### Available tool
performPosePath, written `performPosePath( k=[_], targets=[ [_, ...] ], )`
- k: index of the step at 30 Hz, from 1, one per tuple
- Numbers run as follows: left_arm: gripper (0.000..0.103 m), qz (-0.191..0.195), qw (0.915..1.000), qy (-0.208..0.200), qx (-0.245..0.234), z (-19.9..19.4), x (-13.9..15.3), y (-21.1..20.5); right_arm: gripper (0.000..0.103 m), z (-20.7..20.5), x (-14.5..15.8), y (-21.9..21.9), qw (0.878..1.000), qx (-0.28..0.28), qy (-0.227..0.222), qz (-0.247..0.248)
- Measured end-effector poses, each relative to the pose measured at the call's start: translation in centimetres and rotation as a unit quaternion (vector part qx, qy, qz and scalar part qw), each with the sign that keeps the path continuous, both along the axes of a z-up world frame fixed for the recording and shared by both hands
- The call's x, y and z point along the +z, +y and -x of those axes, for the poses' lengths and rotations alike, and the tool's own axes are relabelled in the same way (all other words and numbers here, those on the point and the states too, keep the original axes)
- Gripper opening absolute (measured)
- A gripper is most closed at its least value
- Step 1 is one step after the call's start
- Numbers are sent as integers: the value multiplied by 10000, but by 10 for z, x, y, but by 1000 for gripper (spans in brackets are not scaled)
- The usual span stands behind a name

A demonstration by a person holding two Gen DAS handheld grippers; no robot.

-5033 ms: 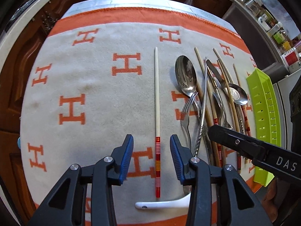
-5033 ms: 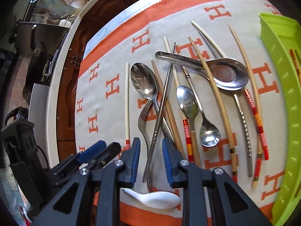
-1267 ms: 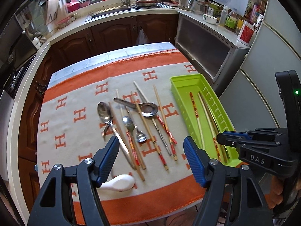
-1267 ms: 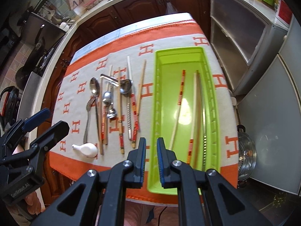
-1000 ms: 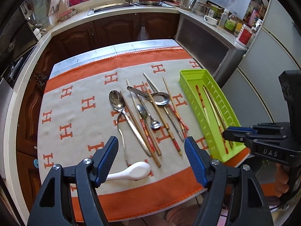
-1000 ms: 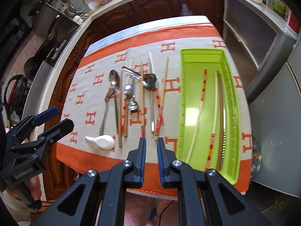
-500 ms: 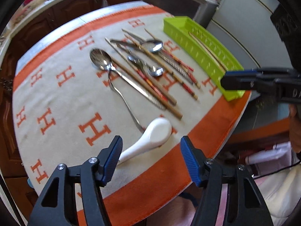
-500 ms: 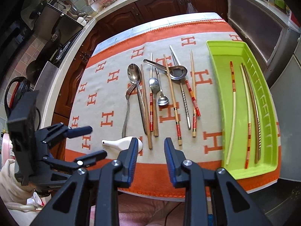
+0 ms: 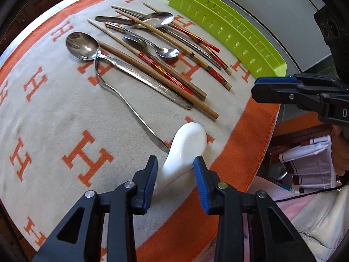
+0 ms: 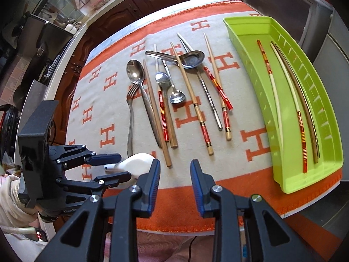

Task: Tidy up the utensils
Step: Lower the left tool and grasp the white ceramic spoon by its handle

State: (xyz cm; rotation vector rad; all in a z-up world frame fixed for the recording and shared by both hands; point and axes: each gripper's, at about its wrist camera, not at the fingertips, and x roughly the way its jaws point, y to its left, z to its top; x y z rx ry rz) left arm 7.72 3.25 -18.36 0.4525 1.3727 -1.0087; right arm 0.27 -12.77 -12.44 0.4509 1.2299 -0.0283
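A white ceramic spoon (image 9: 185, 148) lies near the cloth's front edge. My left gripper (image 9: 175, 168) is open, its jaws on either side of the spoon's handle; it also shows in the right wrist view (image 10: 113, 166) around the white spoon (image 10: 139, 160). My right gripper (image 10: 174, 174) is open and empty above the orange border, and appears at the right of the left wrist view (image 9: 272, 89). Several metal spoons, a fork (image 10: 130, 113) and chopsticks (image 10: 194, 100) lie in a row. The green tray (image 10: 327, 100) holds three chopsticks.
The orange and beige H-pattern cloth (image 10: 104, 113) covers the table. The table's front edge is just below my grippers. Kitchen cabinets and a counter stand behind, with a grey appliance to the right of the tray.
My left gripper has dropped low and closed in around the white spoon's handle, its jaws narrower. My right gripper has opened and moved left from over the tray.
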Motion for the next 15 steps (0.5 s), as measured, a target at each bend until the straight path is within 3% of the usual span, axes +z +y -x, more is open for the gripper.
performPosePath(
  k=[10,15],
  targets=[
    [22,-95,9984,129,-538,12,-6,-13,28,-2,0,6,9997,-181,-95,103],
    [21,-68,9992,212,-335,16,-7,-13,28,-3,1,7,9996,-223,-117,106]
  ],
)
